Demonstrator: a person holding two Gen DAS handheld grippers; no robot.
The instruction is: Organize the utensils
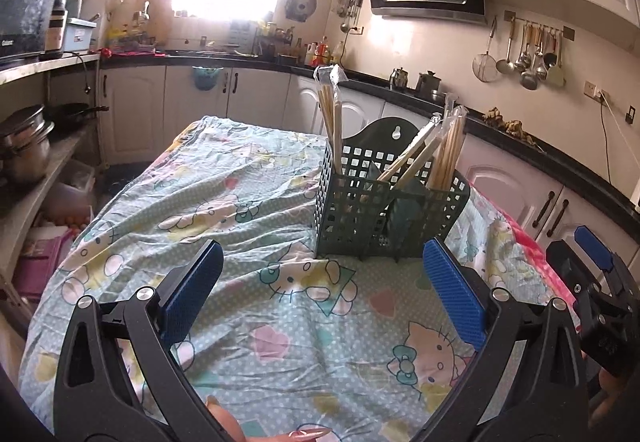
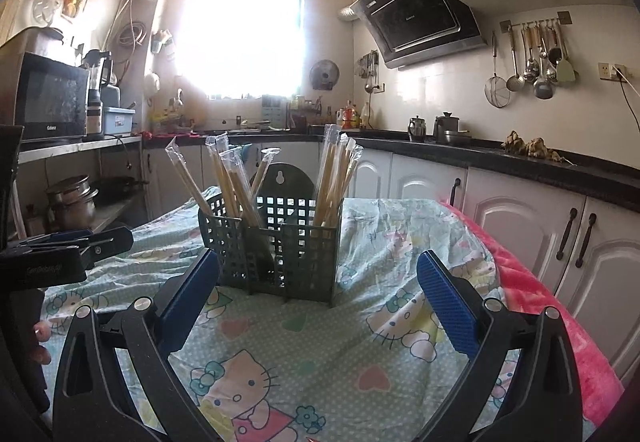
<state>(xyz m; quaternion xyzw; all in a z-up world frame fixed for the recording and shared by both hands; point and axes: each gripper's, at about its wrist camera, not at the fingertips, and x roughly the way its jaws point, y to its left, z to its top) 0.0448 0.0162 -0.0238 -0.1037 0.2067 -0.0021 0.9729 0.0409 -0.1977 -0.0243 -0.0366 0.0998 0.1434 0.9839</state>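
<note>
A dark green slotted utensil caddy [image 1: 360, 210] stands on the table's cartoon-print cloth [image 1: 240, 202]. It also shows in the right wrist view [image 2: 276, 246]. Plastic-wrapped wooden chopsticks [image 1: 448, 150] stand in its compartments, and show in the right wrist view [image 2: 332, 178] too. My left gripper [image 1: 320, 278] is open and empty, a little short of the caddy. My right gripper [image 2: 318, 286] is open and empty, just in front of the caddy. The right gripper shows at the right edge of the left wrist view [image 1: 596, 270]. The left gripper shows at the left edge of the right wrist view [image 2: 80, 242].
A pink blanket [image 2: 552, 306] hangs over the table's right side. Kitchen counters with white cabinets [image 2: 520, 210] run behind and to the right. Shelves with pots [image 2: 74, 202] and a microwave [image 2: 48, 98] stand to the left. Ladles hang on the wall [image 2: 536, 62].
</note>
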